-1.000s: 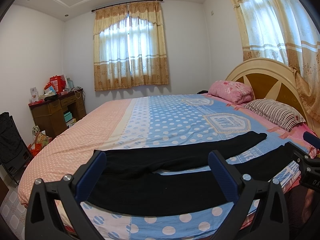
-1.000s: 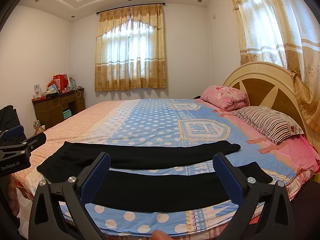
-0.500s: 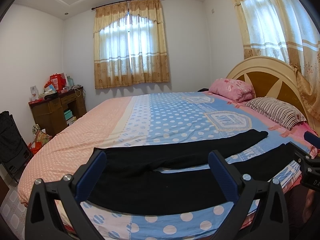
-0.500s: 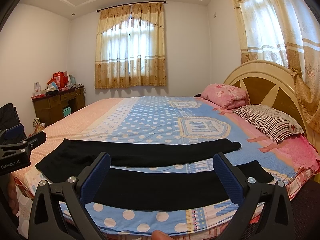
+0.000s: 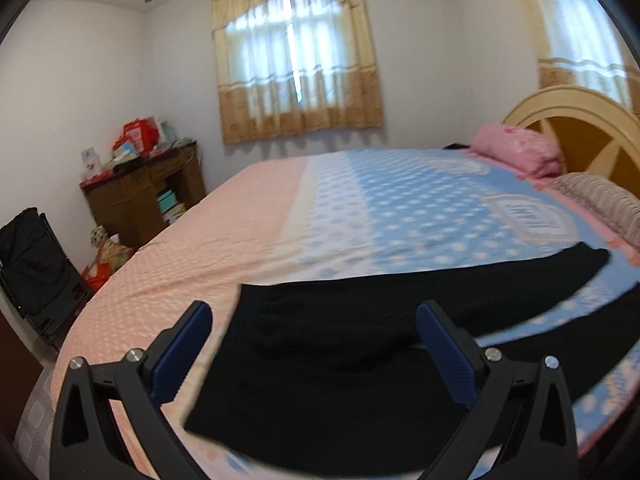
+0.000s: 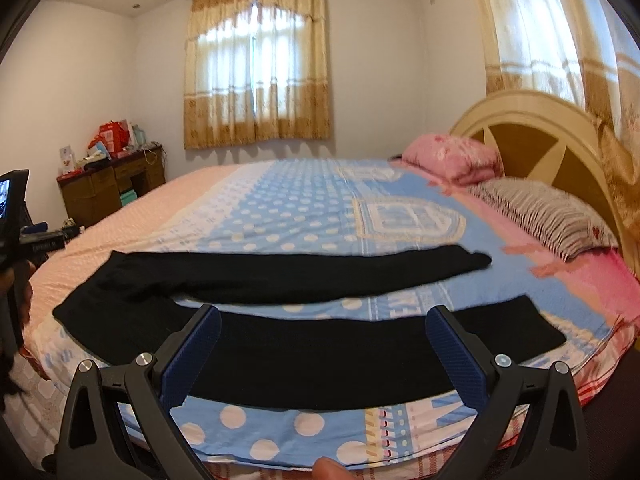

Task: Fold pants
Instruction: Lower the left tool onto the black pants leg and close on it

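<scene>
Left wrist view: left gripper (image 5: 312, 344) jaws wide apart, holding nothing, above the waist end of the black pants (image 5: 360, 344) spread on the bed (image 5: 248, 240).

Right wrist view: right gripper (image 6: 322, 350) equally wide, empty, over the near leg; pants (image 6: 280, 276) flat, 2 legs apart.

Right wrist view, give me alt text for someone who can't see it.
Black pants lie flat, legs apart, across a polka-dot bed, unfolded. The open right gripper hovers over the nearer leg; pillows rest by the headboard.
</scene>
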Tool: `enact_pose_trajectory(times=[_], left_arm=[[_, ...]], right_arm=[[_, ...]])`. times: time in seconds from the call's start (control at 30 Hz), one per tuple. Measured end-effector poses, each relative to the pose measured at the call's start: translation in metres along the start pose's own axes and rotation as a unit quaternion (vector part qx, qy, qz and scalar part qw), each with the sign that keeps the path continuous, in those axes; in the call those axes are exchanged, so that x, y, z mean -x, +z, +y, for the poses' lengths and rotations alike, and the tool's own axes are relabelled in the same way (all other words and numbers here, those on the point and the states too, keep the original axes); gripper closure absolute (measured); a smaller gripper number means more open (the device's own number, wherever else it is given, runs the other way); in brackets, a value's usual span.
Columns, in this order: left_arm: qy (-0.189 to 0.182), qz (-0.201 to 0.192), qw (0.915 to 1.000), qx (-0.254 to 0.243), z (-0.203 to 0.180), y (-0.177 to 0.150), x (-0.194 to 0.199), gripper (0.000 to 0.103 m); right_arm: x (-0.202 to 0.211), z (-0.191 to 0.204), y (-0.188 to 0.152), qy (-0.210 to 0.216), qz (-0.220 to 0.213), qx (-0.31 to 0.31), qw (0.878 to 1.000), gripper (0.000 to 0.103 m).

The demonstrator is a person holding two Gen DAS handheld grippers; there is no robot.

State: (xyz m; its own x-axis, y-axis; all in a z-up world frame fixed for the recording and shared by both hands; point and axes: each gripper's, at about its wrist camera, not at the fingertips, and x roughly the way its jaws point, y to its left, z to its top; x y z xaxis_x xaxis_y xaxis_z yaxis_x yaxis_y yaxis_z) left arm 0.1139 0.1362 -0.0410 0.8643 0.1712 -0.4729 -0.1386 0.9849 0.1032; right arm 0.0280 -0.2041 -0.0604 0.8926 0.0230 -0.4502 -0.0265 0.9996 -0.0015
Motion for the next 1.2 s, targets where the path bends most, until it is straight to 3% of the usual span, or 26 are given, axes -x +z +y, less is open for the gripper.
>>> enact_pose_trajectory(times=[0.2,0.3,0.4,0.57,0.63,0.73,0.9,1.0,1.2], left_arm=[[0.022,0.069,0.9973,0.008,0.056,0.0,-0.082,0.001],[0.013,0.099,0.9948,0.019,0.076,-0.002,-0.12,0.015],[-0.009,0.123,0.9919,0.03,0.083,-0.004,-0.151,0.029],[-0.031,0.151,0.988,0.012,0.08,-0.005,-0.191,0.03],[-0.035,0.165,0.9857,-0.005,0.079,-0.004,-0.206,0.03],[-0.039,0.181,0.9826,-0.018,0.081,-0.003,-0.223,0.039],[-0.043,0.206,0.9775,-0.015,0.088,-0.007,-0.245,0.042],[-0.066,0.223,0.9726,0.002,0.092,-0.01,-0.256,0.056],[-0.092,0.23,0.9685,0.028,0.099,-0.012,-0.26,0.064]], right_arm=[[-0.046,-0.027,-0.011,-0.018,0.045,-0.029,0.998,0.001],[-0.065,-0.04,-0.009,-0.027,0.062,-0.038,0.997,0.001],[-0.083,-0.054,-0.005,-0.041,0.075,-0.041,0.995,0.001],[-0.113,-0.074,0.004,-0.063,0.093,-0.039,0.993,0.002],[-0.124,-0.079,0.008,-0.065,0.1,-0.039,0.992,0.007],[-0.137,-0.085,0.015,-0.064,0.109,-0.043,0.991,0.008],[-0.153,-0.09,0.021,-0.071,0.115,-0.04,0.99,0.008],[-0.162,-0.095,0.023,-0.066,0.121,-0.042,0.989,0.008],[-0.179,-0.121,0.03,-0.079,0.128,-0.059,0.987,0.009]])
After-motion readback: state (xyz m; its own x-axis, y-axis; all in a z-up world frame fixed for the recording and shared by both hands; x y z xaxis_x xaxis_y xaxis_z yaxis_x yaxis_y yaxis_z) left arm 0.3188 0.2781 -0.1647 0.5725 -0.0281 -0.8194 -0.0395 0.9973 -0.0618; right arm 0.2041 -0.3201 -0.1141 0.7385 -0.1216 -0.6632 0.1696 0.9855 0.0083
